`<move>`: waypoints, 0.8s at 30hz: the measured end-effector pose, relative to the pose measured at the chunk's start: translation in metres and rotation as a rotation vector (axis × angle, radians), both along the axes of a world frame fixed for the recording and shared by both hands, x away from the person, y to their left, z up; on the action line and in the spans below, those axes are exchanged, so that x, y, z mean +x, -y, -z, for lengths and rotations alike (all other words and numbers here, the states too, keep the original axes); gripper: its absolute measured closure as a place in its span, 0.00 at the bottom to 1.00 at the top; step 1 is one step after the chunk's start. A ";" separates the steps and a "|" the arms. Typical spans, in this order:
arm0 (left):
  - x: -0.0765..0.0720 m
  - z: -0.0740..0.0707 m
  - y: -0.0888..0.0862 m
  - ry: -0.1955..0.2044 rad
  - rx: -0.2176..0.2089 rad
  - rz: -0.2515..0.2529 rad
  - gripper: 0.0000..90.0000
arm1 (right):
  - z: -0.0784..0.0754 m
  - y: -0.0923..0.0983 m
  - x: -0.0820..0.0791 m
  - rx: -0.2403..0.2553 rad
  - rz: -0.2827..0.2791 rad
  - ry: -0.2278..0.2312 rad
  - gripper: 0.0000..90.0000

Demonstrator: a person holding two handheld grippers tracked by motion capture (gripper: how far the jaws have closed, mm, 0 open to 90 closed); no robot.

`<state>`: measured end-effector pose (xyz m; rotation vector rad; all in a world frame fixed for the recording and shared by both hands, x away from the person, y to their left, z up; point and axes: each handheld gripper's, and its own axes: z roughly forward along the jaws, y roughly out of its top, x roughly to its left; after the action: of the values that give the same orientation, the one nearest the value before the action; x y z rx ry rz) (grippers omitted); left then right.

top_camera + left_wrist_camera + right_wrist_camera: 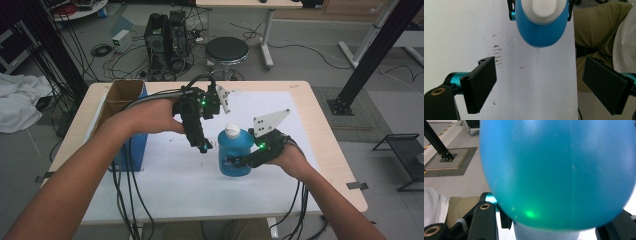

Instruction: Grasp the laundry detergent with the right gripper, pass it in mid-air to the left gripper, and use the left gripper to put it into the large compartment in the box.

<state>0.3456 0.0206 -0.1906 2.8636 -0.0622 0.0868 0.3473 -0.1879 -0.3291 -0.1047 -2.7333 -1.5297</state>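
Your right gripper [235,161] clamped the blue plastic bottle [235,152]; left gripper [204,146], jaws open beside it, next needed its white cap [231,131].

Left tool [204,148] agape, pointing down; right tool [234,161] clamped, level.

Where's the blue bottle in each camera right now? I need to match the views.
High view: blue bottle stands right of centre on the white sheet, clamped by the right gripper.
Left gripper view: top centre, white cap facing the camera, beyond open jaws.
Right gripper view: close up, between the jaws.
Shared landmark: the white sheet.
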 end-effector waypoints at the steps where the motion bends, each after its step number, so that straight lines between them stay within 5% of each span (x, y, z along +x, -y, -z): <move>1: 0.000 0.000 0.002 -0.008 0.007 0.006 0.14 | 0.000 -0.001 -0.001 0.002 0.005 -0.008 0.48; 14: -0.001 -0.004 0.017 -0.028 0.032 0.031 0.14 | -0.004 -0.013 0.002 -0.021 -0.028 -0.022 0.48; 20: 0.000 -0.005 0.023 -0.032 0.046 0.025 0.14 | -0.007 -0.023 0.006 -0.019 -0.051 0.016 0.48; 21: 0.000 -0.005 0.024 -0.036 0.057 0.025 0.14 | -0.009 -0.022 0.003 -0.036 -0.043 -0.042 0.48; 24: 0.001 -0.003 0.025 -0.035 0.064 0.026 0.14 | -0.010 -0.026 0.005 -0.034 -0.051 -0.024 0.48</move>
<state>0.3470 -0.0049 -0.1873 2.9259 -0.0961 0.0295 0.3519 -0.1621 -0.3188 -0.0534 -2.7221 -1.4597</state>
